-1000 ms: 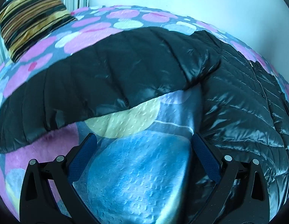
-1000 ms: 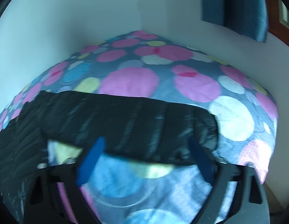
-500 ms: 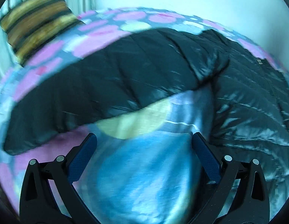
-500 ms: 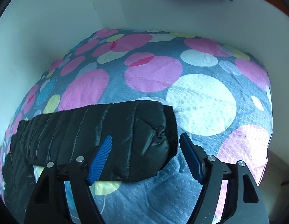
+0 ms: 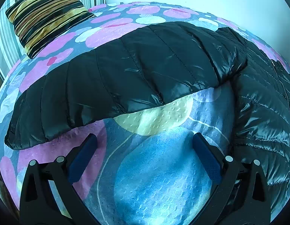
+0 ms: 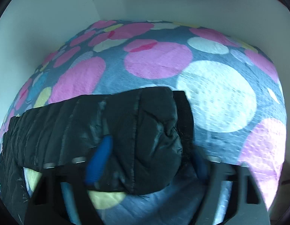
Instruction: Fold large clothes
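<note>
Right tongs (image 6: 146, 161) straddle the jacket (image 5: 145, 71) cuff (image 6: 184, 120), unclamped; left tongs (image 5: 145, 155) gape empty.
Spread on the bed (image 6: 220, 93), near its edge; slick quilting may slip free.

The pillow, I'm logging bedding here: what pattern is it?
Stripes of black, gold and brown; the pillow shows best in the left wrist view.
</note>
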{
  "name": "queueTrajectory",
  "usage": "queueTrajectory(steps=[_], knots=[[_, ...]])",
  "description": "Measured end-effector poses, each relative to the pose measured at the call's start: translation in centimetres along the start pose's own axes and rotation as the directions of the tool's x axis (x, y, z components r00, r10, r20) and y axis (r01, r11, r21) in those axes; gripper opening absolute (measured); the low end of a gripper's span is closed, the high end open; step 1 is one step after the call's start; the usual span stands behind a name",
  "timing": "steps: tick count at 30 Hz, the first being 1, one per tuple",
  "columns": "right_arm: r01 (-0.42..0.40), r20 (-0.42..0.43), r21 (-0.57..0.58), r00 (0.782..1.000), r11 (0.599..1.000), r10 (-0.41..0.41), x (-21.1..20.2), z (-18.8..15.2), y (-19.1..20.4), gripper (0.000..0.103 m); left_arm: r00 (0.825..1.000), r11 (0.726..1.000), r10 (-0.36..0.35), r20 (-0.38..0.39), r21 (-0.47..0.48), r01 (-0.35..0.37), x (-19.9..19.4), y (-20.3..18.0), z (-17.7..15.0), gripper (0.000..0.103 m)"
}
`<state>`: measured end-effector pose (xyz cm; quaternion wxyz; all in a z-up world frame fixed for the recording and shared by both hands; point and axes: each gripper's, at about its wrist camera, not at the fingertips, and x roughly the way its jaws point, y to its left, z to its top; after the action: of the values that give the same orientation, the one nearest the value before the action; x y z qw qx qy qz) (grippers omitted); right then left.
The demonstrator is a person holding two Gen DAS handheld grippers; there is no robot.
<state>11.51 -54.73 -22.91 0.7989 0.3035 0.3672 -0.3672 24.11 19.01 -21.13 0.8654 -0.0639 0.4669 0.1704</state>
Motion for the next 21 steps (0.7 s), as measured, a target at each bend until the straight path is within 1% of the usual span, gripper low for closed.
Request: queueTrajectory(steps=[1,2,4,6,7,9,12,16,17,18,19,21], knots=[[-0.039,-0.006,0.010,0.999,0.999,0.039,0.1,0.1,0.3,0.033,1.000,1.000,0.000,-0.001,0.000,0.000,0.0,0.0,0.0,0.101],[-0.053,-0.008,0.018,0.999,0.998,0.053,0.0,0.3,0.7,0.027,1.000,1.000,-0.001,-0.001,-0.001,0.001,0.0,0.0,0.0,0.101],[-0.088,0.014,0.026,0.996,0.996,0.088,-0.5,0.7,1.6,0.024,1.000,1.000,-0.002,-0.001,-0.002,0.002,0.0,0.1,-0.1,0.101],[-0.134,0.036,0.031,0.991,0.991,0.133,-1.4,0.9,2.9,0.023,1.000,1.000,-0.001,-0.001,-0.002,0.001,0.0,0.0,-0.1,0.101],[-0.164,0.058,0.017,0.985,0.986,0.163,-2.3,1.0,4.2,0.023,1.000,1.000,-0.001,-0.001,-0.002,0.001,0.0,0.0,-0.1,0.101],[-0.197,0.097,-0.028,0.975,0.980,0.199,-3.8,0.9,6.6,0.023,1.000,1.000,0.001,-0.002,-0.001,-0.001,0.1,0.0,0.0,0.101],[-0.261,0.140,-0.131,0.950,0.956,0.278,-6.5,0.8,11.8,0.023,1.000,1.000,-0.001,-0.001,-0.002,0.001,0.1,0.0,-0.1,0.101],[-0.332,0.122,-0.304,0.916,0.893,0.382,-8.8,-0.6,20.4,0.022,1.000,1.000,-0.001,-0.001,-0.002,0.001,0.0,0.0,0.0,0.101],[-0.356,0.099,-0.352,0.906,0.866,0.412,-9.1,-1.5,23.4,0.022,1.000,1.000,0.000,-0.001,-0.002,0.000,0.0,0.0,0.0,0.101],[-0.367,0.086,-0.373,0.901,0.852,0.425,-9.3,-1.9,24.7,0.022,1.000,1.000,0.000,-0.001,-0.002,0.000,0.0,0.0,0.0,0.101],[-0.385,0.061,-0.412,0.892,0.826,0.447,-9.5,-2.8,27.3,0.022,1.000,1.000,-0.001,-0.001,-0.002,0.001,-0.1,0.0,0.0,0.101],[-0.397,0.036,-0.475,0.883,0.785,0.468,-9.8,-4.4,30.8,0.022,1.000,1.000,-0.005,-0.001,-0.005,0.005,0.2,0.1,-0.1,0.101]])
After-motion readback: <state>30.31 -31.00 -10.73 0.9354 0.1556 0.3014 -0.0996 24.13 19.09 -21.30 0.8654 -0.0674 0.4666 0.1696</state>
